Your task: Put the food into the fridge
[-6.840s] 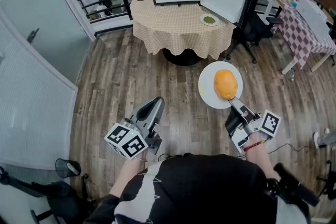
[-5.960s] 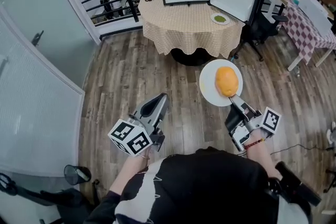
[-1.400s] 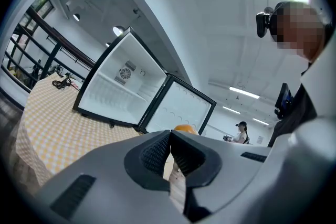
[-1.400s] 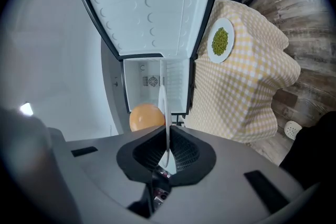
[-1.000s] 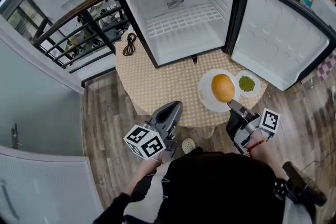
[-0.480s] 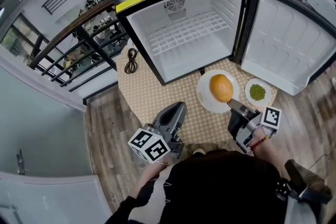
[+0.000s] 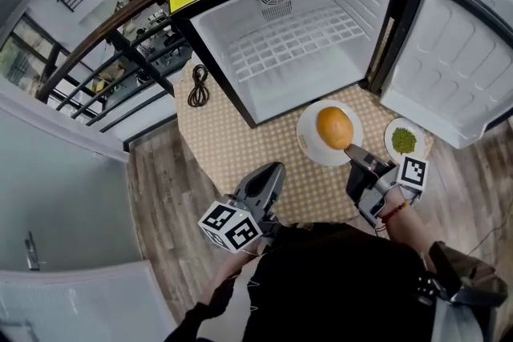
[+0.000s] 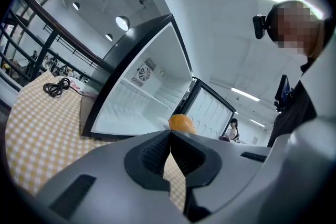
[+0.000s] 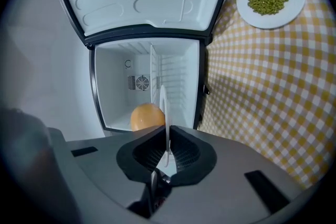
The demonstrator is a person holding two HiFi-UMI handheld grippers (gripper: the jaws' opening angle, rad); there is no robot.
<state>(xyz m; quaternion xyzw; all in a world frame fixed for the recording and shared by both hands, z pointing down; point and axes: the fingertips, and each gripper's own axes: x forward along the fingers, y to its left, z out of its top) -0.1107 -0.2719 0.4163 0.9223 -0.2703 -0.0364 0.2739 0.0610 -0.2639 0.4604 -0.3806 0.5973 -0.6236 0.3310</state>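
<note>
- The round orange food [image 7: 334, 126] sits on a white plate [image 7: 309, 143], centre right in the head view, just before the fridge's mouth.
- The right tongs [image 7: 355, 154] are clamped on that plate's near rim, holding it over the checked surface [image 7: 240, 146].
- The open mini fridge [image 7: 304, 36] stands on this surface, with its door [image 7: 457, 68] swung right.
- A small plate [image 7: 390, 131] of green food [image 7: 404, 141] lies further right; a black cable [image 7: 197, 84] lies at the left.
- The left tongs [image 7: 271, 172], lower centre, have their jaws pressed together on nothing.
</note>
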